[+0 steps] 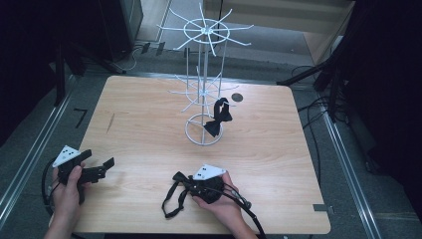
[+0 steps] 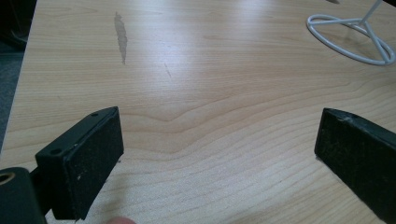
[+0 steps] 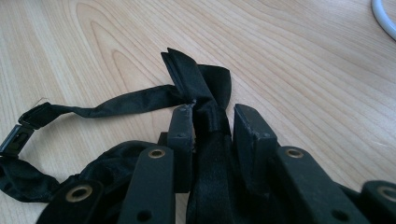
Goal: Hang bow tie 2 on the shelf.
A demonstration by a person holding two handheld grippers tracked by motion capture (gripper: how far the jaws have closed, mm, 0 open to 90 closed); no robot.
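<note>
A black bow tie (image 1: pixel 178 185) with its strap looped on the wood lies at the table's front middle. My right gripper (image 1: pixel 188 182) reaches over it from the right. In the right gripper view the bow tie (image 3: pixel 196 77) has its knot between the jaws of the right gripper (image 3: pixel 214 116). The left pad touches the knot and a thin gap shows at the right pad. My left gripper (image 1: pixel 98 159) rests at the front left, held in a hand. Its jaws (image 2: pixel 219 149) are wide open over bare wood. A second black bow tie (image 1: pixel 217 119) hangs on the white wire rack (image 1: pixel 204 74).
The rack's round base (image 2: pixel 348 39) stands at the table's middle back. A small dark disc (image 1: pixel 237 97) lies behind it on the wooden table (image 1: pixel 278 164). The strap's buckle (image 3: pixel 14 135) lies left of the right gripper's jaws. Cables trail off the front edge.
</note>
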